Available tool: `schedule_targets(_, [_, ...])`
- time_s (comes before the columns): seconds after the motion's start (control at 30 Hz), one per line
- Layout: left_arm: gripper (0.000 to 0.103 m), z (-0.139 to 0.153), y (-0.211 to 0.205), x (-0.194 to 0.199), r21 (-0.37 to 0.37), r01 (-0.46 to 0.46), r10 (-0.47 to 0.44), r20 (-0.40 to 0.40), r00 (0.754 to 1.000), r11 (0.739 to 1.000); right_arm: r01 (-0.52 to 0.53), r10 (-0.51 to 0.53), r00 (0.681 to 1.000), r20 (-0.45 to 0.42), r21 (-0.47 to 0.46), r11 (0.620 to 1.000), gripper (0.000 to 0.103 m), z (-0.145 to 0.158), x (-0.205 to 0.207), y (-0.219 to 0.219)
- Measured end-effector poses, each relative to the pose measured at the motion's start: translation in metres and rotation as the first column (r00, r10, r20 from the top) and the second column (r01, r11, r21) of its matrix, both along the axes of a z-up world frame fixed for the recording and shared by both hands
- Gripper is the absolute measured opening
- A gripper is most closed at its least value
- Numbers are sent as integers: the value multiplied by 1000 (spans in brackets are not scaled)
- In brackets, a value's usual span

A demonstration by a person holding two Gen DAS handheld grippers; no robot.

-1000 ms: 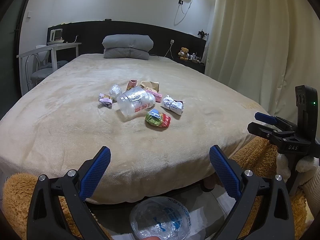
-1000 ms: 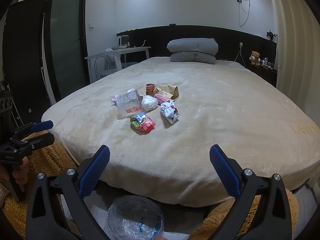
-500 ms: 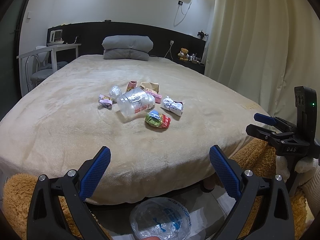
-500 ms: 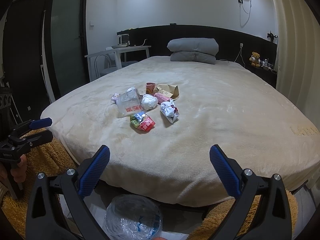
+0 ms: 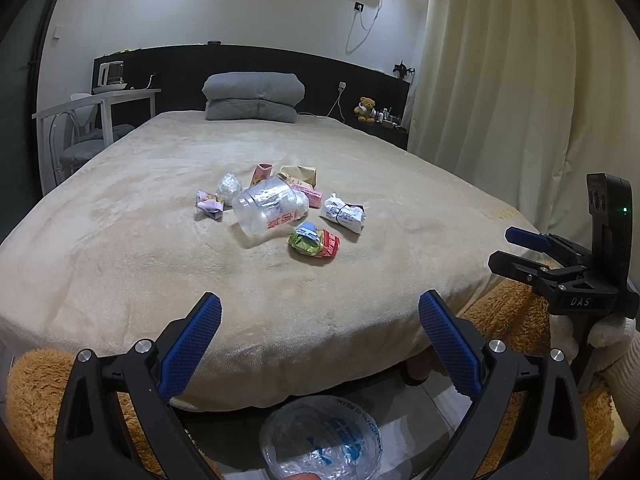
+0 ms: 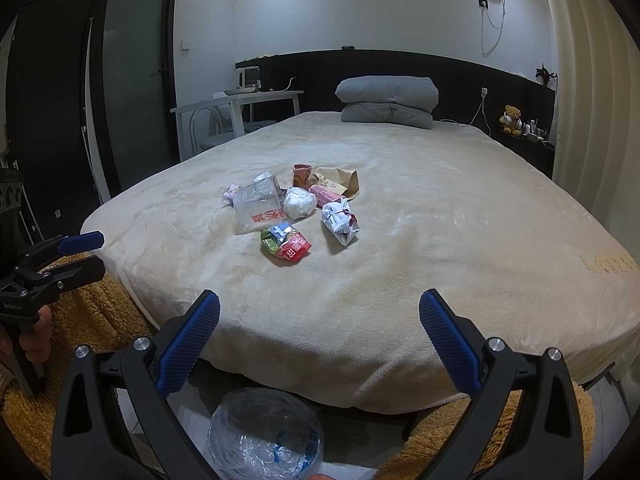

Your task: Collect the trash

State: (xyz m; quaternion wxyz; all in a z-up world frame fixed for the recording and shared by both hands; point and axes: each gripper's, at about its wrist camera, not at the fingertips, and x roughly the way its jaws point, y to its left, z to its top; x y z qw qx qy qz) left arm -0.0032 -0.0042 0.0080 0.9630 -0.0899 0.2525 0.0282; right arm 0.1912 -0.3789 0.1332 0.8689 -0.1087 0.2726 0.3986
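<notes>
Several pieces of trash lie in a cluster mid-bed: a clear plastic jar (image 5: 270, 210) (image 6: 260, 208) on its side, a green-and-red wrapper (image 5: 314, 243) (image 6: 286, 243), a white crumpled packet (image 5: 344, 213) (image 6: 340, 220), a foil ball (image 5: 229, 188), a white paper ball (image 6: 299, 204), pink cartons and a brown paper bag (image 6: 340, 180). My left gripper (image 5: 320, 320) is open and empty at the bed's foot. My right gripper (image 6: 320, 318) is open and empty too. Each shows in the other's view, the right gripper (image 5: 524, 252) and the left gripper (image 6: 76, 256).
A clear bag-lined bin (image 5: 320, 438) (image 6: 266, 434) sits on the floor below both grippers. The beige bed (image 5: 120, 240) has grey pillows (image 5: 252, 96) at the head. A white desk and chair (image 5: 100, 120) stand left, curtains (image 5: 520, 100) right. Brown fluffy rug (image 5: 32, 400) flanks the bed.
Both grippers have edged slightly forward and up toward the bed, so the trash sits a little lower in view. Jaws stay open.
</notes>
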Motion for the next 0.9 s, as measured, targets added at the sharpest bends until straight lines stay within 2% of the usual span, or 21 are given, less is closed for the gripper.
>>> schedule_targets(0.9, [97,1,-1,1,3,2,-2,1,1000,1000,-1,1,1000,5,-4,1000,99,-1,-2,1])
